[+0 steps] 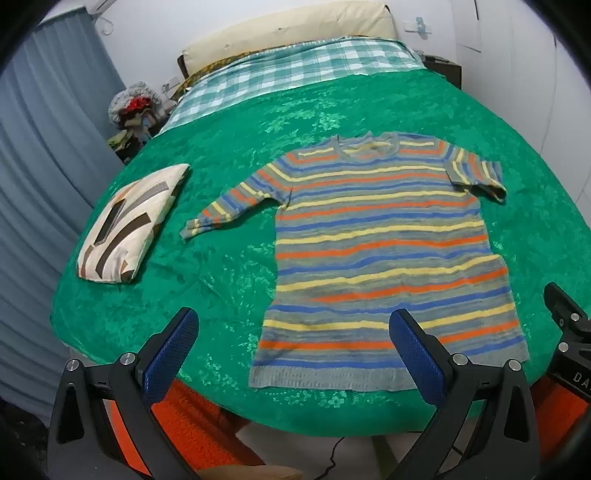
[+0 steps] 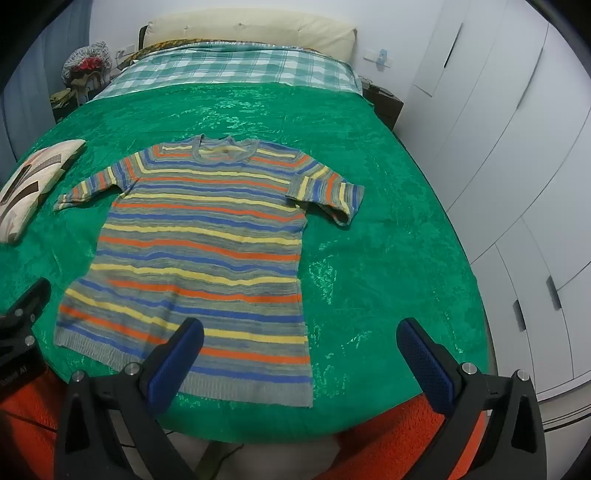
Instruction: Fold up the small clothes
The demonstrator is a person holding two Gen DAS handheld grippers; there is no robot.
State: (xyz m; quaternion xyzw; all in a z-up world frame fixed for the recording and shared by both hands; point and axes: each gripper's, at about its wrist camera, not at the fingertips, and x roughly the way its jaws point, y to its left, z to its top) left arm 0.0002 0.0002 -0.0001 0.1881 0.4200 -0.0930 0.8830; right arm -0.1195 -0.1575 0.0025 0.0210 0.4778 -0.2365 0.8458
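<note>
A small knitted top [image 1: 384, 251] with grey, blue, yellow and orange stripes lies flat on the green bedspread [image 1: 229, 155], neck away from me, both short sleeves spread out. My left gripper [image 1: 293, 332] hangs open above the near edge of the bed, over the top's lower left corner, with nothing between its blue pads [image 1: 170, 354]. In the right wrist view the same top [image 2: 207, 236] lies left of centre, and my right gripper [image 2: 300, 343] stands open over its lower right corner, touching nothing. Each gripper's black body shows at the edge of the other's view.
A folded cream cloth with brown shapes [image 1: 129, 221] lies on the bedspread left of the top. A checked sheet [image 1: 295, 70] and a cream headboard [image 1: 291, 29] are at the far end. White wardrobe doors [image 2: 517, 166] stand right of the bed; a heap of clothes [image 1: 135, 107] sits far left.
</note>
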